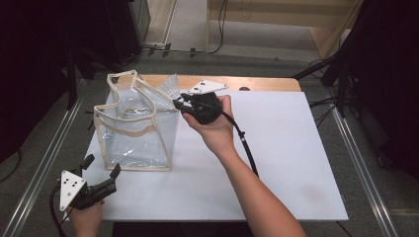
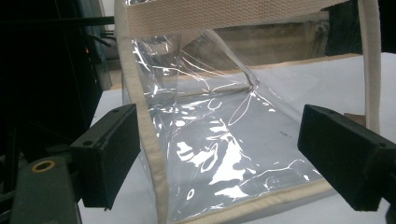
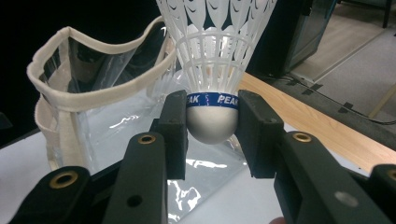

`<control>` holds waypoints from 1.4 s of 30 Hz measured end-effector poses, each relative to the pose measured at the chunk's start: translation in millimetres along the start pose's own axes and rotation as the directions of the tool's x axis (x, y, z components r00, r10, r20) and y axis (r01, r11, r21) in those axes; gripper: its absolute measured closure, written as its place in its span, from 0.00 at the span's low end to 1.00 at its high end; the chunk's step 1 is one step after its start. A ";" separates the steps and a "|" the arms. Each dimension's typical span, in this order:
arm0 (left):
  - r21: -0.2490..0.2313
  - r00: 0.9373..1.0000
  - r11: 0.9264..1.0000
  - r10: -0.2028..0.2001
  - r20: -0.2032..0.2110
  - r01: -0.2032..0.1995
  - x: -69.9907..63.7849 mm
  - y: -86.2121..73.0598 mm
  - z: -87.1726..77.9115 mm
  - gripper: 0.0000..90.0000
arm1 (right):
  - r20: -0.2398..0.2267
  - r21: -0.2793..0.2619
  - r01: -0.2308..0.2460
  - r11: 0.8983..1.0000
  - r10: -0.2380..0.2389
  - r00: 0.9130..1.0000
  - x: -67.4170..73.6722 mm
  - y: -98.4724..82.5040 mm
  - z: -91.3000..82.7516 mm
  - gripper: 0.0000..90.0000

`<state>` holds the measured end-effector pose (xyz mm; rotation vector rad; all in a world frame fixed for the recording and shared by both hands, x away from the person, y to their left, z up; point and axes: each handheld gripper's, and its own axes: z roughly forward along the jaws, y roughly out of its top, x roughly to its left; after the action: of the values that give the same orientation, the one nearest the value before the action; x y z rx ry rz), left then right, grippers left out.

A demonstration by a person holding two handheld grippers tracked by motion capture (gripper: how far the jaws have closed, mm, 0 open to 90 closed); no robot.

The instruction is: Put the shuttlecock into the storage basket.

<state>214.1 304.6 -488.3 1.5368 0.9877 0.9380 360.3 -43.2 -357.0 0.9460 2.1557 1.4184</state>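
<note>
Shuttlecock (image 3: 215, 70) sits clamped by its rounded cork base in the right gripper (image 3: 212, 121) jaws, upper centre of frame, beside the clear bag (image 1: 136, 123) rim; lower left, the left gripper (image 1: 101, 170) jaws gape wide, holding nothing, near the bag on the white counter (image 1: 276, 163).

**Handheld gripper pair and bare forearms**

Left gripper (image 1: 101, 170) — black body, near left of the table; grey three-cornered plate on top with small dark dots; black cable looping off below it. Jaws are flat black blocks with matte pads (image 2: 114, 154). Right gripper (image 1: 179, 104) — black body at the far middle, matching grey plate, black cable running back along the forearm. Arms of its jaws carry brass-ringed holes. Right hand (image 1: 216, 126) and forearm bare, no sleeve.
</note>
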 end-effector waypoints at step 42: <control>-0.001 1.000 1.000 -0.002 0.002 0.002 0.8 0.1 -0.7 0.15 | -0.069 -0.049 0.027 0.998 -0.030 0.997 27.9 27.5 3.8 0.70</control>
<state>213.7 305.6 -488.0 1.5351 0.9872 0.9349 352.2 -13.6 -332.4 0.8571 2.1655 1.5041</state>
